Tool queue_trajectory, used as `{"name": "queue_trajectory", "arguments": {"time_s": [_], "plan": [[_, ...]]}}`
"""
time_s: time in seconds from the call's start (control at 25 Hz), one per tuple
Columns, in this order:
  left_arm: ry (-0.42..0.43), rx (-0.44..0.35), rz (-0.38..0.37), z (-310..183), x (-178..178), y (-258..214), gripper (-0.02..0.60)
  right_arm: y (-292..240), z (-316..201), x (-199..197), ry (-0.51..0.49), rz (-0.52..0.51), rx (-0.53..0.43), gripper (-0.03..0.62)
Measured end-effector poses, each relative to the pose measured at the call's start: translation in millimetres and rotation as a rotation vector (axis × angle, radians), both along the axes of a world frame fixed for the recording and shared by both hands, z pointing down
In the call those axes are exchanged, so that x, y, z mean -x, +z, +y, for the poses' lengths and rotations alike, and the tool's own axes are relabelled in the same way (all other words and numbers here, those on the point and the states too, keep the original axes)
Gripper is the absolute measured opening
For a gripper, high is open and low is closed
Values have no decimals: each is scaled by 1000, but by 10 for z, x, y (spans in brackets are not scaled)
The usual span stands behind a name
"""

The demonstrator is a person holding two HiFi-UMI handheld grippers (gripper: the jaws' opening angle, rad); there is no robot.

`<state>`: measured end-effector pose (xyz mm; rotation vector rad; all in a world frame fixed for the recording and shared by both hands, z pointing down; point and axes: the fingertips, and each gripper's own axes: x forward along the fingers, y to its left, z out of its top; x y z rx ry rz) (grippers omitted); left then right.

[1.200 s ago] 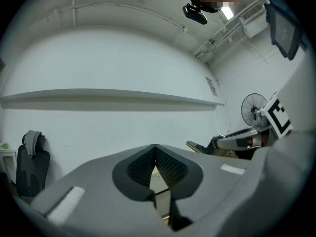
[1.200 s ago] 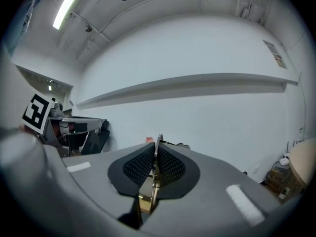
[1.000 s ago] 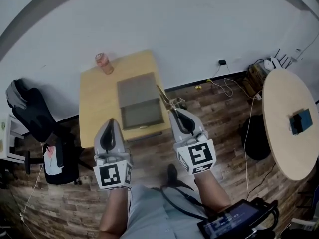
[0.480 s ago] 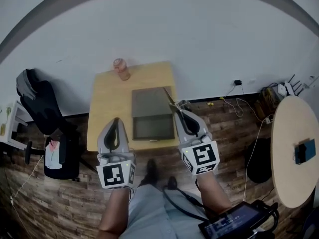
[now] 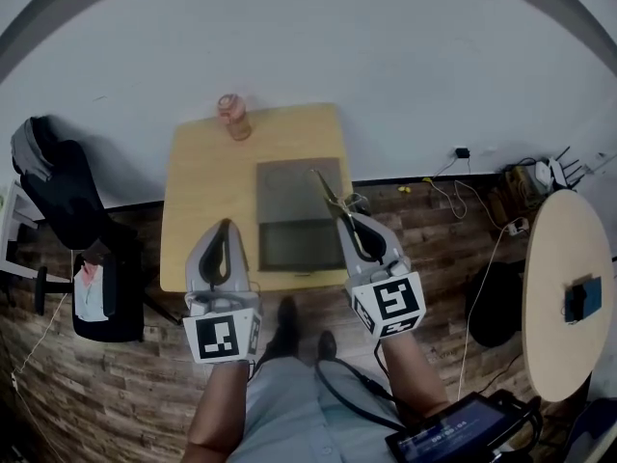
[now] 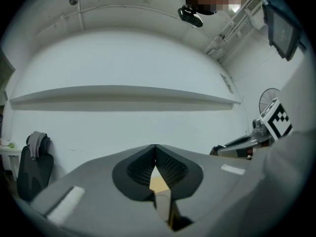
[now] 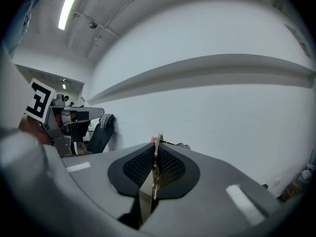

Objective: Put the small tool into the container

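One wooden table [image 5: 207,210] stands by the white wall, with a flat grey container [image 5: 284,196] on it. Both grippers hang in the air near the front edge of the table. The left gripper [image 5: 224,228] is closed and has nothing in it. The right gripper [image 5: 343,222] is squeezed tight on the small tool [image 5: 326,189], which may be thin scissors; it is hard to tell. The tip looks to be above the container's right side, not in it yet. Pinched only at one end, the thin tool could twist, slip and drop on the floor.
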<state>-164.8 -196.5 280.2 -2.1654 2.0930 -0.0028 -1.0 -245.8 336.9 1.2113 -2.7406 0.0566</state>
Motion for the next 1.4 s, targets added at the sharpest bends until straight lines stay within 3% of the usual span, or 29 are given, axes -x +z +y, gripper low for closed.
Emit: {"name": "queue_trajectory", "arguments": {"time_s": [0.56,1.4], "plan": [[3,91,39,-242,392,548,6,777,-124,387,-47,92,128,14],[-30,189,52,-447,679,997,6,1444,-145,688,-153,163,217,14]]}}
